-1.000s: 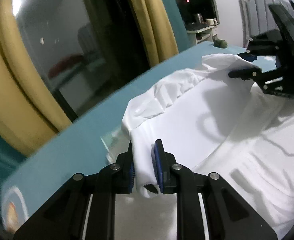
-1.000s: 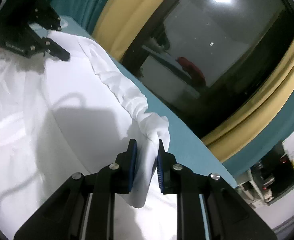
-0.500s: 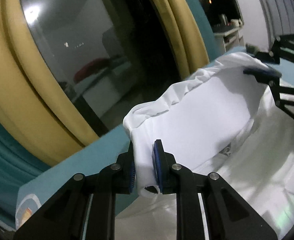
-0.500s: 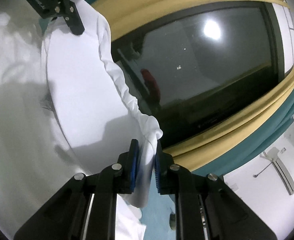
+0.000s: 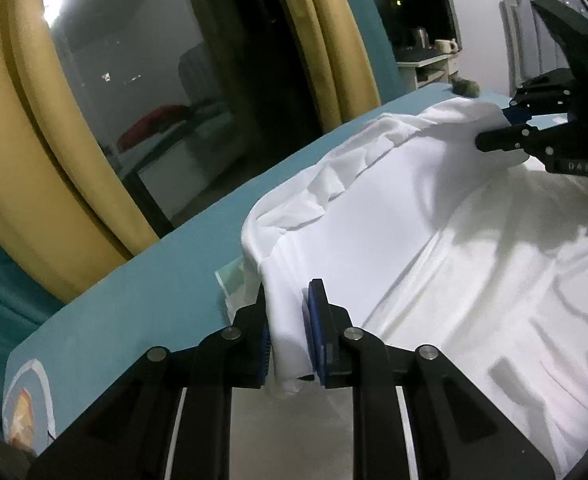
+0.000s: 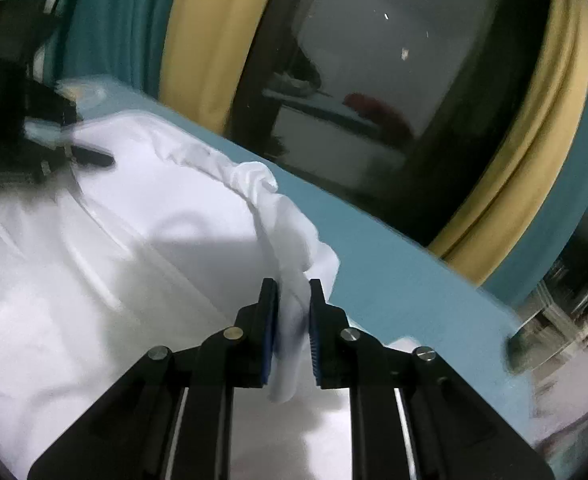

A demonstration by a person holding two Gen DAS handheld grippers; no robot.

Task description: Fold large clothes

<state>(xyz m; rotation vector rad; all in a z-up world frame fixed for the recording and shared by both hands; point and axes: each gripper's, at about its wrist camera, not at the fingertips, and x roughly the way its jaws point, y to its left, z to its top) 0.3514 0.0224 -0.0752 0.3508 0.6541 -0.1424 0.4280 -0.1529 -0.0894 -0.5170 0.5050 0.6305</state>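
Behind, a dark window (image 5: 165, 92) with yellow curtains (image 5: 334, 36) is seen past a blue bed (image 5: 141, 300). On the bed, a big white cloth (image 5: 434, 240) is spread. One edge of it is lifted, likely so it can be folded over the rest. A corner is pinched in the narrow jaws of the left gripper (image 5: 287, 344). The other corner is pinched the same way in the right gripper (image 6: 292, 332), so the edge is kept stretched between them.
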